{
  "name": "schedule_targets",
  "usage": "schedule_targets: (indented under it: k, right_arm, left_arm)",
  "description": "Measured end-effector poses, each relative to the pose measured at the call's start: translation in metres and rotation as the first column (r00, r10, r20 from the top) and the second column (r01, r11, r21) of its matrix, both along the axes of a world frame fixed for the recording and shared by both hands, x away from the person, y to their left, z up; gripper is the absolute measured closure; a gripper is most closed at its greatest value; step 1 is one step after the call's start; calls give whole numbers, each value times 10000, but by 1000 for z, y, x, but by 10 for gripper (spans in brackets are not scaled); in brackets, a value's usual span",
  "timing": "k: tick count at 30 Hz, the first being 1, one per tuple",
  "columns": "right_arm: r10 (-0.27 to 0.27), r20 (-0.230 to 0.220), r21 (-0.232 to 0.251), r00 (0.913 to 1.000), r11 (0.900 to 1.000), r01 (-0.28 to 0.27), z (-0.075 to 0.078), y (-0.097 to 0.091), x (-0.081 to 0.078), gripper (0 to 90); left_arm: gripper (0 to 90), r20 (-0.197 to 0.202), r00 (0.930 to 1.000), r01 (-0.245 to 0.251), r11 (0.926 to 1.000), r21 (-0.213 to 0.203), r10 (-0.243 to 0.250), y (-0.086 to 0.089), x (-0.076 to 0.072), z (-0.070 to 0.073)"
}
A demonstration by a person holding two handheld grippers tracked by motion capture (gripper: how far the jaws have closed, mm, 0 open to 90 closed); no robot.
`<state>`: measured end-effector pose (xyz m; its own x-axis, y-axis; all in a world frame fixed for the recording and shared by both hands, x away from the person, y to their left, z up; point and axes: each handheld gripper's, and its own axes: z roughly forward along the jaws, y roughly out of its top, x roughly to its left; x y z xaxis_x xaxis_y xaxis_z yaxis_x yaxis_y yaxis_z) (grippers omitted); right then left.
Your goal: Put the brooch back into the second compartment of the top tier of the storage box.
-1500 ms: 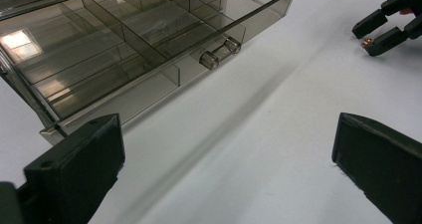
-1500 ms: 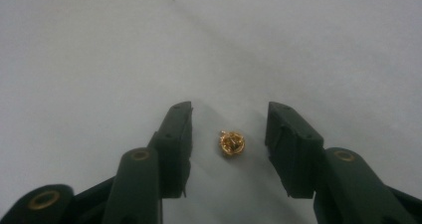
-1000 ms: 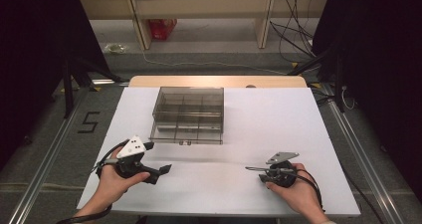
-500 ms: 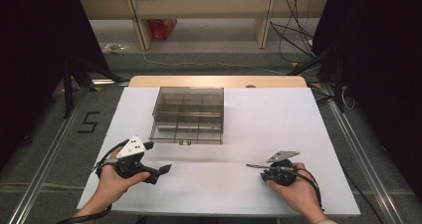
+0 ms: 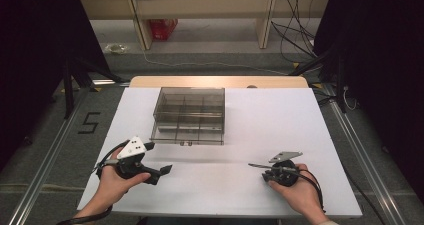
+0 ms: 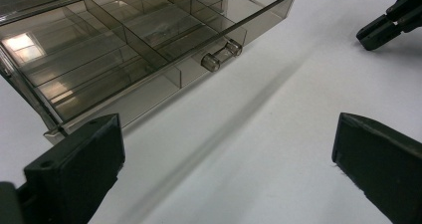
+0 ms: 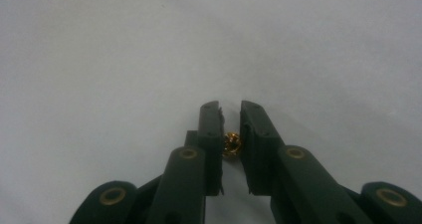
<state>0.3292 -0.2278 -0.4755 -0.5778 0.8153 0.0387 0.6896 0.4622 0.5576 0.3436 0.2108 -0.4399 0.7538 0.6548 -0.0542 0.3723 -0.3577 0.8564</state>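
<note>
Right gripper (image 7: 230,115) is pinching a small brass bead (image 7: 232,143) between closed pads; the drawer organizer (image 5: 189,116) is lying ahead-left, nearer the wide-spread left gripper (image 5: 159,171).

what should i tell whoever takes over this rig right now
Right gripper: jaws have just been closing and are now shut on a small gold bead, held just above the white table, near its front right.
Left gripper: open, holding nothing, resting at front left, pointed towards the clear compartment box.
Box: sits at the middle of the table, its drawer pulled slightly out, its knob facing the person. The compartments look empty.
Done: bead picked up.
Left: probably carry the bead over to the drawer and drop it into a compartment, steadying the box with the left gripper if needed.
</note>
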Motion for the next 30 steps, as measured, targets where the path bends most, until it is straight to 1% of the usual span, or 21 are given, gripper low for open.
schedule_targets:
  k: [11,18,23,30]
  right_arm:
    - [-70,-14,171,10000,9998,70,1,-1,0,807]
    - [-110,327,446,9994,9990,96,6,-2,-1,807]
    - [-130,701,663,9975,9978,83,11,-1,-3,807]
    - [-128,969,868,9952,9962,43,14,-2,-3,807]
  left_arm:
    - [0,-9,10000,7,10000,7,-7,0,0,0]
    - [0,-15,10000,6,10000,18,-6,1,0,0]
    - [0,-22,10000,-12,10000,18,12,1,0,0]
    - [0,-21,10000,-10,10000,9,10,1,0,0]
